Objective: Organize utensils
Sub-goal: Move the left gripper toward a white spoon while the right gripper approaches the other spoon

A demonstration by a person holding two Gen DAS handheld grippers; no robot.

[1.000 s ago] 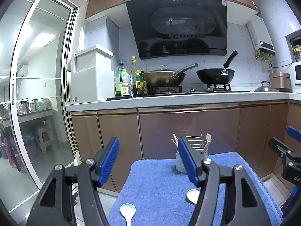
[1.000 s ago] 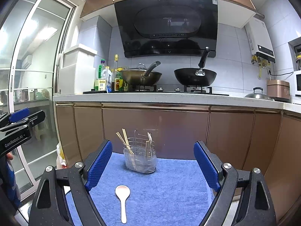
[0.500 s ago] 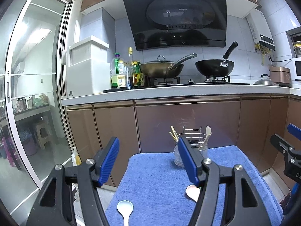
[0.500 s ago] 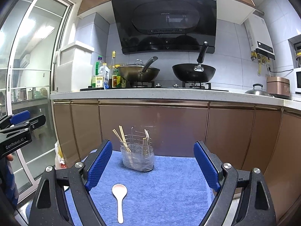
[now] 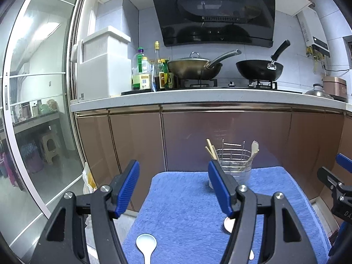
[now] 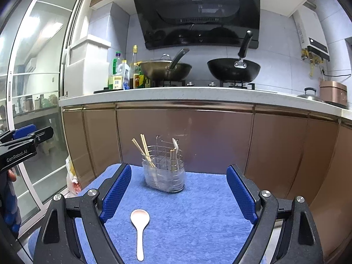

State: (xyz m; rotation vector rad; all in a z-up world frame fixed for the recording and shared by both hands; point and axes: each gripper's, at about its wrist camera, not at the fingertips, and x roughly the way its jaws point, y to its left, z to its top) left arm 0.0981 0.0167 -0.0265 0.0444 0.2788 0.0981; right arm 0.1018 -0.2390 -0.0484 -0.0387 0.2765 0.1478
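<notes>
A wire utensil holder (image 6: 164,169) with chopsticks and a wooden fork stands at the far side of a blue towel (image 6: 198,220); it also shows in the left wrist view (image 5: 235,167). A white spoon (image 5: 146,245) lies on the towel near its left front, below my open left gripper (image 5: 175,187). A second pale spoon (image 6: 139,226) lies between the fingers of my open right gripper (image 6: 179,189), closer to the left finger; in the left wrist view (image 5: 228,225) my right finger hides most of it. Both grippers are empty and above the towel.
Brown kitchen cabinets (image 6: 209,136) rise just behind the towel, under a counter with two woks (image 6: 233,69) and bottles (image 6: 123,74). A glass sliding door (image 5: 33,110) stands at the left. The left gripper's side shows in the right wrist view (image 6: 19,149).
Both views have shifted slightly downward and closer to the towel. The holder and spoons have not moved. Both grippers stay open.
</notes>
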